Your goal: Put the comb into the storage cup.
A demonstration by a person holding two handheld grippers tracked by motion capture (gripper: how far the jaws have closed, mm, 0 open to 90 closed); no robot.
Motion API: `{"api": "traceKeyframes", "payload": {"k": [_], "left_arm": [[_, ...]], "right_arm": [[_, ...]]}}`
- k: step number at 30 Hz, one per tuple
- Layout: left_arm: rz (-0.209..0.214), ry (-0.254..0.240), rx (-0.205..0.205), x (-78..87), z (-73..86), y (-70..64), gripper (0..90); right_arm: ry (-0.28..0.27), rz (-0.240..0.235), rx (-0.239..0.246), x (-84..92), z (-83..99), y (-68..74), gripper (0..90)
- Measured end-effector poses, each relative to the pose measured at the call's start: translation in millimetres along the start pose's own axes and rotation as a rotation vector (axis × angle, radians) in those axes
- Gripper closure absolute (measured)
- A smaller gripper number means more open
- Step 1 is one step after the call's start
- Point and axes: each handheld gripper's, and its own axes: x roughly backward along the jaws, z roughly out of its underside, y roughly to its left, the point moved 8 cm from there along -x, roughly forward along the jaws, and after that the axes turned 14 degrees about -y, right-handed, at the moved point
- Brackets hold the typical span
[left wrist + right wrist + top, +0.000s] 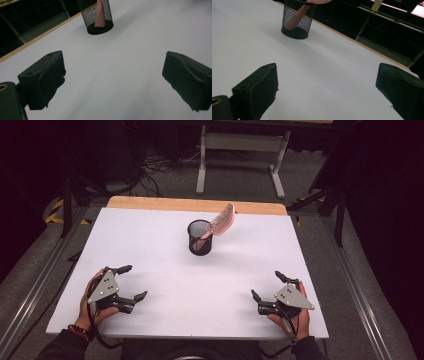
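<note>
Risk: mesh cup point(200, 238) near table's far edge (pink comb point(221, 221) leaning out) may tip if either wide-open tool knocks it.

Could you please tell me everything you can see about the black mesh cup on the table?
The black mesh cup is a small round holder that looks like wire mesh, with a solid dark base and an open top. It stands upright on the white table, toward the far middle, well away from both grippers. A pink brush stands in it, handle down inside and visible through the mesh, leaning against the rim with its bristled head sticking out up and to the right. Nothing else touches the cup.
</note>
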Motion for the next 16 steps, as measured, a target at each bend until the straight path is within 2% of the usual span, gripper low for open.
{"api": "traceKeyframes", "payload": {"k": [16], "left_arm": [[-0.01,0.001,0.007,-1.1,0.4,2.3,5.7]], "right_arm": [[-0.002,-0.007,-0.012,0.1,1.1,-1.4,5.0]]}}
